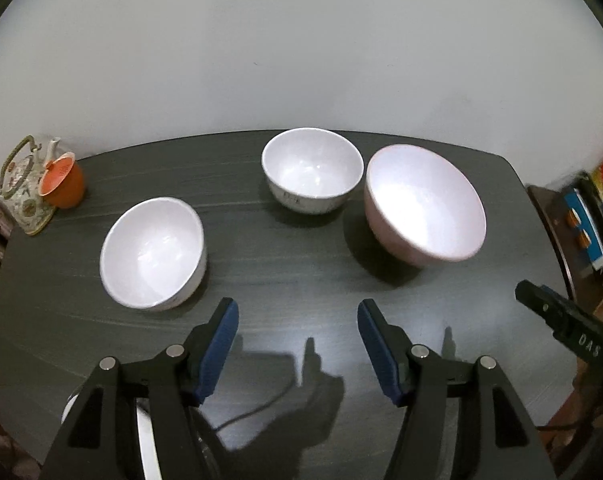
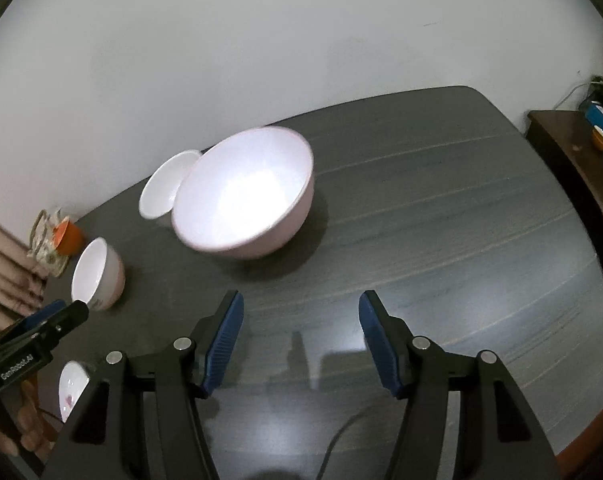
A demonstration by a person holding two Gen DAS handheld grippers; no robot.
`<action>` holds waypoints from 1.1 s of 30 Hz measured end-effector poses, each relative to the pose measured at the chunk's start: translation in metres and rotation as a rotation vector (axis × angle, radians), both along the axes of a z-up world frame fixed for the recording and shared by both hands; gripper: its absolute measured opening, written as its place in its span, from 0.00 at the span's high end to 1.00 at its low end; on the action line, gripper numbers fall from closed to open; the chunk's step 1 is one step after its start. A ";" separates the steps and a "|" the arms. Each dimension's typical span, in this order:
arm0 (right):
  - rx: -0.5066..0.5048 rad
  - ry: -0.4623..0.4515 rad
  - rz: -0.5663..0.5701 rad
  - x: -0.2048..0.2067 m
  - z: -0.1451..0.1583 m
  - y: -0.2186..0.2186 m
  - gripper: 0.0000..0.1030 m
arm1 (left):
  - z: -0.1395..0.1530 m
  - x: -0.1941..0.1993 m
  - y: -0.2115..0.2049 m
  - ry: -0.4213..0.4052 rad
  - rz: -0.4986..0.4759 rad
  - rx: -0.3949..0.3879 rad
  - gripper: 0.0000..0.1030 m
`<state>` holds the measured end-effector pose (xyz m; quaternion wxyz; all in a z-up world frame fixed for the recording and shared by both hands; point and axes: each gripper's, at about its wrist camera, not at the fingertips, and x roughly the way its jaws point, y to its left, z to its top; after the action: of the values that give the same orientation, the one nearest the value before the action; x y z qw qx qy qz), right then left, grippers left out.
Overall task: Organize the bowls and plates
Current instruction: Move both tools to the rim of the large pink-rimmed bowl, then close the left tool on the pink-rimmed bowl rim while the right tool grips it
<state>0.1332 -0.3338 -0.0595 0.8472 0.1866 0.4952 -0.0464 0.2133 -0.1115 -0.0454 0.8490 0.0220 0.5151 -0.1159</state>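
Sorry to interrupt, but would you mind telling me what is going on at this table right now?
A person is tidying bowls with a two-finger tool in each hand. Both the left tool and the right tool are open and empty, hovering above the dark table. Three bowls stand apart, unstacked: a large pink bowl, a white bowl beside it, and another white bowl nearer the left tool. A teapot and an orange cup sit at the far corner.

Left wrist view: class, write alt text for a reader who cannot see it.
Three empty bowls sit on a dark grey wood-grain table: two small white bowls and a large pale pink bowl. The open, empty left gripper with blue pads hovers in front. A floral teapot and orange cup stand far left.
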 end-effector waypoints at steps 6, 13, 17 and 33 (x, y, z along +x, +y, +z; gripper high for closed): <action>0.010 0.040 -0.031 0.036 -0.003 -0.019 0.44 | -0.006 0.045 -0.023 0.071 0.042 -0.055 0.38; 0.057 0.148 -0.050 0.085 -0.019 -0.036 0.44 | -0.022 0.083 -0.044 0.179 0.071 -0.163 0.38; 0.025 0.169 -0.036 0.104 -0.025 -0.039 0.44 | -0.037 0.096 -0.054 0.220 0.083 -0.181 0.38; 0.040 0.243 -0.021 0.131 -0.067 -0.040 0.48 | -0.080 0.116 -0.075 0.313 0.103 -0.203 0.70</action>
<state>0.2646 -0.3742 -0.1270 0.7766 0.2016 0.5930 -0.0679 0.3295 -0.1867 -0.1257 0.7613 -0.1084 0.6268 -0.1256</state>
